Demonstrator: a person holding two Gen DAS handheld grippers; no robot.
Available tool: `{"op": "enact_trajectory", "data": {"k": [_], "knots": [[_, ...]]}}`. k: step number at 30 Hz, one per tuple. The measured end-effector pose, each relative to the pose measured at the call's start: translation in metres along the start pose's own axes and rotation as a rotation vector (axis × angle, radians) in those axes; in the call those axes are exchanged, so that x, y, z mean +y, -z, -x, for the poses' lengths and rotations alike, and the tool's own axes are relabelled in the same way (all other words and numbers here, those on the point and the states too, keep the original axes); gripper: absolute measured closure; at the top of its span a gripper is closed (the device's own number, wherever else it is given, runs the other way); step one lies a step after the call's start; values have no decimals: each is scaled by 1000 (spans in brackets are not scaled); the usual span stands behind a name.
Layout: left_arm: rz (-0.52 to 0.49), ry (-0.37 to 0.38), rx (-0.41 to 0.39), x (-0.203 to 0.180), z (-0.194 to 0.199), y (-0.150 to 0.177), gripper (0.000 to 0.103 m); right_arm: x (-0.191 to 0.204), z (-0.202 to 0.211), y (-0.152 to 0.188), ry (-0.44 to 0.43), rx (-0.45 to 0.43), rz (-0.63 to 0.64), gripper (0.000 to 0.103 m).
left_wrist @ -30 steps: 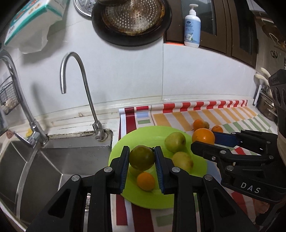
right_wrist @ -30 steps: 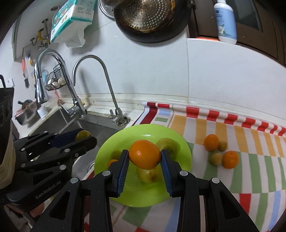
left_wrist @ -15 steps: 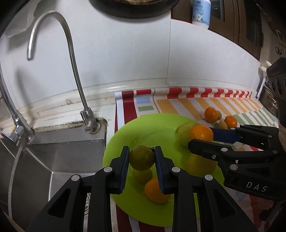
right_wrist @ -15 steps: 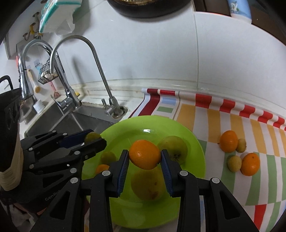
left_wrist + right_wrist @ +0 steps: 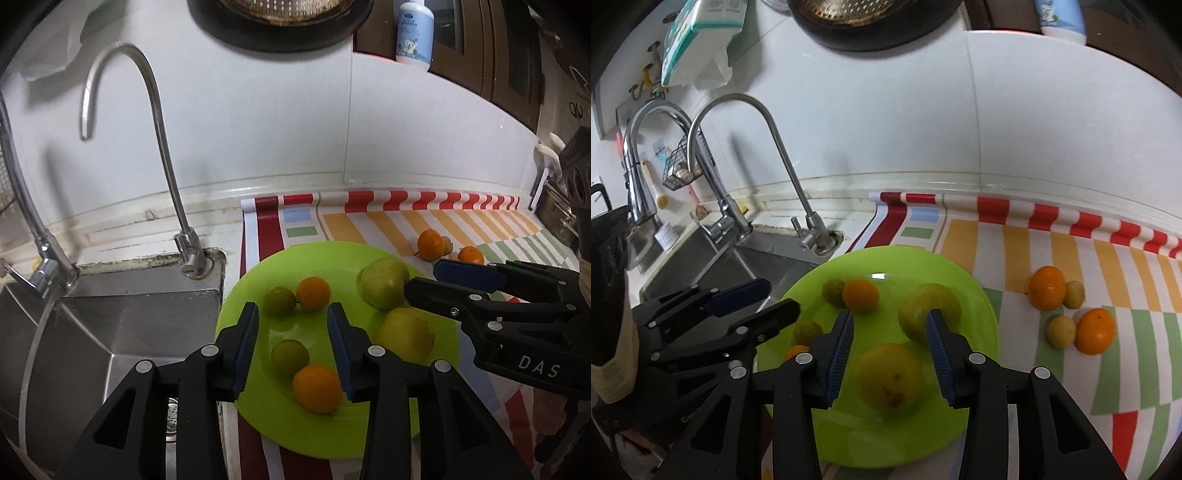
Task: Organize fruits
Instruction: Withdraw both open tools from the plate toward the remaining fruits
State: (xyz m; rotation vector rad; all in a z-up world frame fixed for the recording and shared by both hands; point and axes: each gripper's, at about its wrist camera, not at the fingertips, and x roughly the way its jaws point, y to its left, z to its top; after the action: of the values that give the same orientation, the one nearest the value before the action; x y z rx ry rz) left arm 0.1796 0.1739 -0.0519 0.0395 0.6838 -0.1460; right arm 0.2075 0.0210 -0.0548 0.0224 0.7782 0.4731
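Both the left gripper (image 5: 292, 325) and right gripper (image 5: 889, 338) are held with jaws open and empty above the round lime-green plastic plate (image 5: 982, 306), so four small fruits (image 5: 1071, 314) at three o'clock on the striped bench mat (image 5: 1108, 258) are judged next for collection.

Worktop (image 5: 827, 206), pale, beside sink (image 5: 110, 325). Lying on it: striped cloth (image 5: 1108, 258); on the cloth, a green plate (image 5: 982, 317), two oranges (image 5: 1047, 288) and two small yellowish fruits (image 5: 1061, 331).

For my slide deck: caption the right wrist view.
Open right gripper above green plate holding six fruits; four more wait on striped mat.
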Motion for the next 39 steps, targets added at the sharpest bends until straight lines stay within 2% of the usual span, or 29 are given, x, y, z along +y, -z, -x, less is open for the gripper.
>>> {"op": "enact_trajectory", "data": {"k": [4,8,10,18,25,31,34,39], "knots": [[21,-7,-16,-3,16,1,61,-1,18,5,34,-30,-13,55],[34,-14,-29,-7,31,3,56,-3,36,9,56,-54,-19,53],[36,-19,-36,-10,39,5,53,-2,45,12,69,-70,-16,46],[43,-35,-81,-29,71,9,46,-7,80,22,106,-118,-3,44],[49,-60,-123,-47,94,10,43,-17,107,31,130,-150,13,43],[64,-69,-135,-66,103,10,39,-27,128,37,132,-168,33,42],[70,-75,-146,-78,108,9,36,-35,136,38,128,-171,35,36],[71,-86,-163,-99,113,6,32,-50,149,36,128,-186,72,36]]}}
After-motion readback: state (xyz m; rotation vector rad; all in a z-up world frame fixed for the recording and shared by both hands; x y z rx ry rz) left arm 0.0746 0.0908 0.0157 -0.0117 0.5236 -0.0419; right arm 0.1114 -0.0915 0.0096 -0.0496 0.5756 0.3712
